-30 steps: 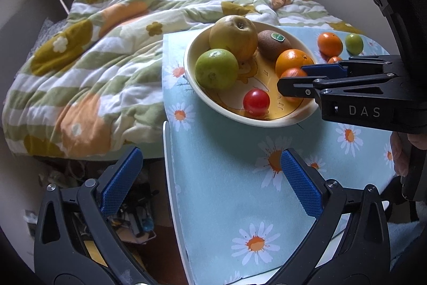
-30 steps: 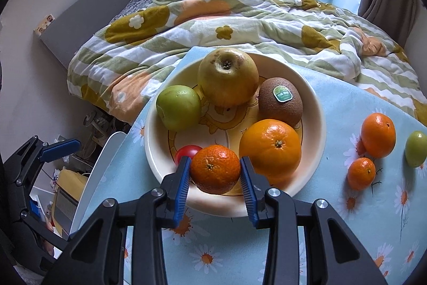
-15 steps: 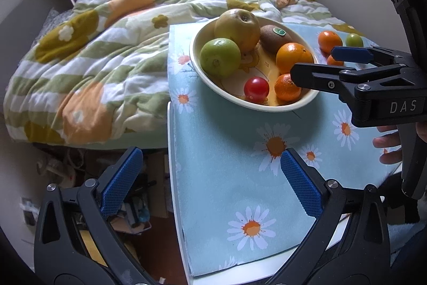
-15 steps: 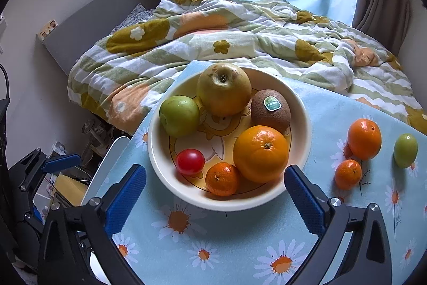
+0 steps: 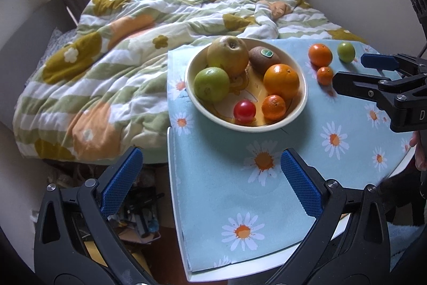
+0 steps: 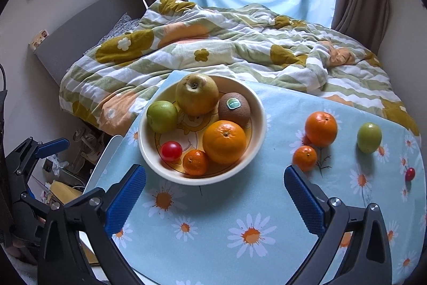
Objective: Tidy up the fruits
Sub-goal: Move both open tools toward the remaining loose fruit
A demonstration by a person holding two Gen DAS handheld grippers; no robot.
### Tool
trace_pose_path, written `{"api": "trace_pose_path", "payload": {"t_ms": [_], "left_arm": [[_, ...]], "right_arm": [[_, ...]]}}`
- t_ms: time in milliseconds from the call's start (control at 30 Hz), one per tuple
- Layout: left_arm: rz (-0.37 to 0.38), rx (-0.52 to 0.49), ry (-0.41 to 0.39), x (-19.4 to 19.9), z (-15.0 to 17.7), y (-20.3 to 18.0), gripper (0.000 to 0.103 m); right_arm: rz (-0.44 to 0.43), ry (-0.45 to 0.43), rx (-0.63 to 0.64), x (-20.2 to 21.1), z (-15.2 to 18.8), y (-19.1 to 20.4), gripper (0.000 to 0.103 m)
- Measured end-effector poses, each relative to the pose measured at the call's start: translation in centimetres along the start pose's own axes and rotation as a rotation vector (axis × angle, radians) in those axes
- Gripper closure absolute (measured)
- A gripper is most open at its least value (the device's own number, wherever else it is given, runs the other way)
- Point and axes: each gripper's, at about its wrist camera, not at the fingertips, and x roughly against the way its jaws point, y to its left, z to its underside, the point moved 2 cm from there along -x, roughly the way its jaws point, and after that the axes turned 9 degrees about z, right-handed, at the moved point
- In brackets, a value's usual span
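Observation:
A cream bowl [image 6: 256, 98] [image 5: 303, 100] on the daisy tablecloth holds a large pear, a green apple, a kiwi, a big orange [image 6: 224, 142], a small mandarin [image 6: 195, 162] [image 5: 273, 107] and a red tomato [image 6: 171, 151]. Outside it to the right lie an orange [image 6: 321, 128], a small mandarin [image 6: 304, 158], a green fruit [image 6: 369, 137] and a small red tomato [image 6: 410, 174]. My right gripper [image 6: 214, 195] [image 5: 357, 72] is open and empty, in front of the bowl. My left gripper [image 5: 210, 179] is open and empty at the table's left front edge.
The round table [image 5: 240, 269] with the blue cloth stands against a bed with a flowered quilt [image 6: 213, 44]. Clutter lies on the floor [image 5: 138, 218] left of the table. A curtained window is behind the bed.
My right gripper let go of the small mandarin into the bowl, opened wide and drew back and up. The left gripper also pulled back a little.

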Motion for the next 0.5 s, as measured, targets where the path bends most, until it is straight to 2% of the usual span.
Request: {"api": "trace_pose_path", "payload": {"t_ms": [267, 400, 500], "left_arm": [[0.041, -0.05, -0.062, 0.7, -3.5, -4.0, 0.0], [0.053, -0.037, -0.08, 0.5, -5.2, -6.5, 0.0], [0.048, -0.015, -0.089, 0.0, -6.4, -8.6, 0.0]], "right_arm": [[0.059, -0.039, -0.055, 3.5, -0.4, -5.3, 0.0], [0.083, -0.047, -0.06, 4.1, -0.4, -8.5, 0.0], [0.065, -0.047, -0.067, 4.4, -0.5, -11.1, 0.0]]}}
